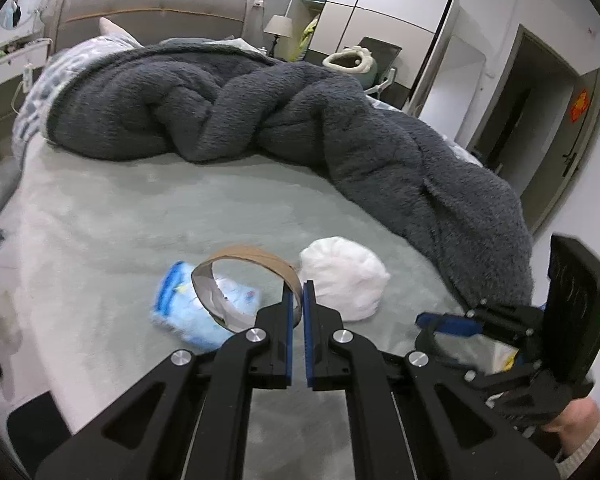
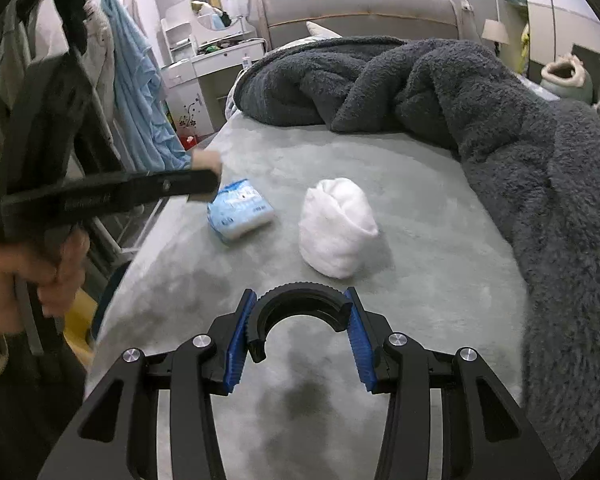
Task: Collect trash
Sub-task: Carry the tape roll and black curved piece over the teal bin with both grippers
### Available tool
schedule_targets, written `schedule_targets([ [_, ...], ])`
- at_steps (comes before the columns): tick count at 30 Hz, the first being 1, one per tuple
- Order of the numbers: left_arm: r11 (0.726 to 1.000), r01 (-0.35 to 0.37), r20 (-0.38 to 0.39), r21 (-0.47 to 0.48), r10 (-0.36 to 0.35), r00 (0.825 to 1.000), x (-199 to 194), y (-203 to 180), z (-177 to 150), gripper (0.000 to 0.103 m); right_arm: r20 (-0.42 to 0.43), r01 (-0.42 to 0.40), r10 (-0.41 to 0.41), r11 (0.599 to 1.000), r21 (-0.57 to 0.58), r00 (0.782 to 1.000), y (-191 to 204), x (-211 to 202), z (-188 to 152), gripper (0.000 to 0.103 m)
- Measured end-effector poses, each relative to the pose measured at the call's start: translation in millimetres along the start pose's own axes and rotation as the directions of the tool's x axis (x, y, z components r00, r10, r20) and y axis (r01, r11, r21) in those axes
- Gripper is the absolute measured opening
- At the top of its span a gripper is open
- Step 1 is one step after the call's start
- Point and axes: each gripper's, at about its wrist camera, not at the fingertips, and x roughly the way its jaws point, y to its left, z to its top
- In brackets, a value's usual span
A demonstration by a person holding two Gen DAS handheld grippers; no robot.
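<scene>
My left gripper [image 1: 299, 292] is shut on the rim of a brown cardboard ring [image 1: 244, 258], held just above the grey bed sheet [image 1: 140, 208]. Under the ring lies a blue and white tissue pack [image 1: 180, 312]; a white crumpled wad [image 1: 344, 280] sits to its right. In the right wrist view the pack [image 2: 240, 212] and the wad [image 2: 336, 228] lie ahead of my right gripper [image 2: 300, 300]. That gripper is shut on a black ribbed half ring [image 2: 300, 296] pressed between its blue pads. The left gripper [image 2: 204, 184] shows blurred at the left, cardboard [image 2: 206, 160] at its tip.
A dark grey fleece blanket [image 1: 300, 120] is heaped across the far and right side of the bed. A headboard [image 2: 360, 8] stands behind it. Hanging clothes [image 2: 136, 80] and a dressing table [image 2: 220, 64] line the bed's left side; a wardrobe [image 1: 380, 12] and a door [image 1: 580, 120] are at the right.
</scene>
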Motion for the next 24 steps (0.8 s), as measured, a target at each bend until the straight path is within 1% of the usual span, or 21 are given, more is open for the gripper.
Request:
schedule_targets([
  [6,0.998,-0.056,-0.006,0.014,0.056,0.998,-10,4,-11,0.005,-0.008,-0.032,0.033,0.998,0.051,0.999,21,7,19,0.045],
  [11,0.995,-0.095,-0.009,0.026,0.095,0.995,-22,15,-18,0.005,-0.008,-0.047,0.047,0.998,0.044,0.999,42,9,33,0.045],
  [18,0.987,-0.161,-0.005,-0.017,0.161,0.987,-44,45,-30,0.005,-0.019,-0.067,0.068,0.997,0.025,0.998,65,20,47,0.045],
  [24,0.978,-0.199,-0.008,-0.058,0.199,0.98,-63,67,-41,0.005,-0.021,-0.091,0.091,0.996,-0.007,0.996,94,22,58,0.045],
])
